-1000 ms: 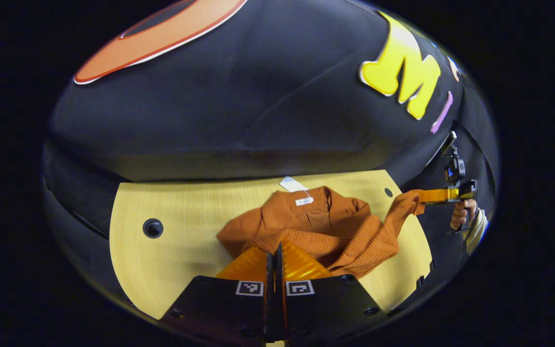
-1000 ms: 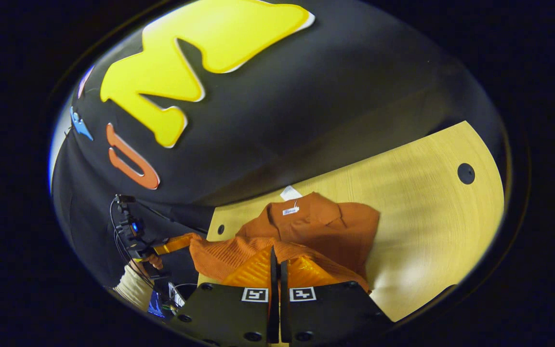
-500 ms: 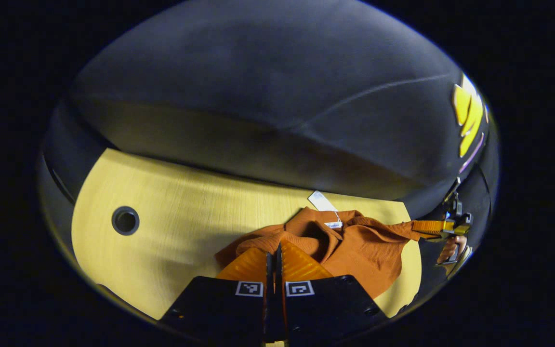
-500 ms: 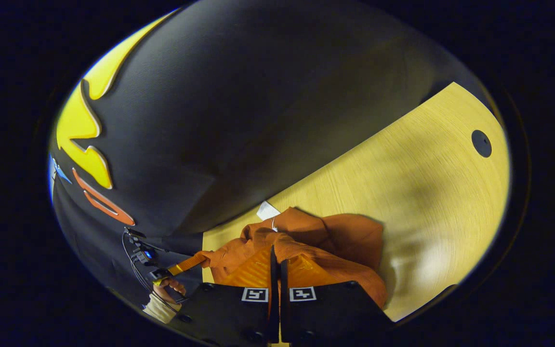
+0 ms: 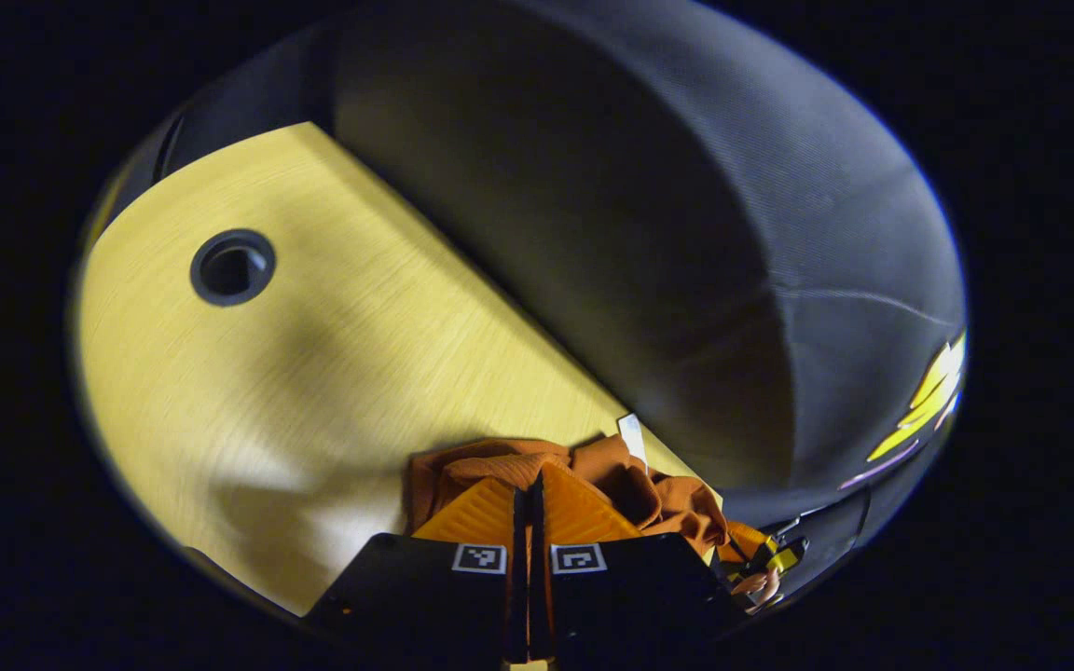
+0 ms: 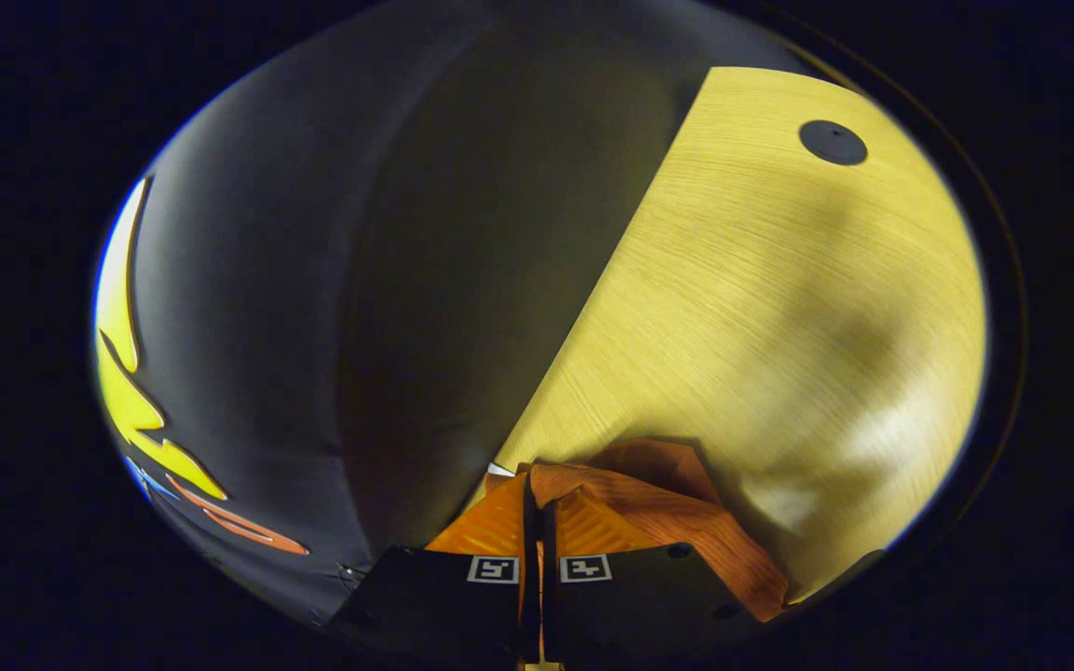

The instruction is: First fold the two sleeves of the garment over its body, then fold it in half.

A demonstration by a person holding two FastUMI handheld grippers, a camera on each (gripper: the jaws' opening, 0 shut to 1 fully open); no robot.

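Rust-orange knit garment (image 5: pixel 658 499) sits bunched at the table's (image 5: pixel 313 373) far edge. I have both grippers, left (image 5: pixel 526 503) and right (image 6: pixel 537 513), jaws pressed together pinching its cloth. If either hold slips, I'd expect a crooked, lumpy fold.

Both claws (image 5: pixel 528 494) (image 6: pixel 534 499) pinched closed

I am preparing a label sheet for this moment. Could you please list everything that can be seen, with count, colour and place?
garment: one, rust orange, bunched on the table's near part, by the grippers
tag: one, white, at the garment's far edge
table: one, pale yellow wood
cable holes: one per view, dark, in the tabletop's far part
left gripper: one, fingers closed, garment fabric at its tips
right gripper: one, fingers closed, fabric at its tips
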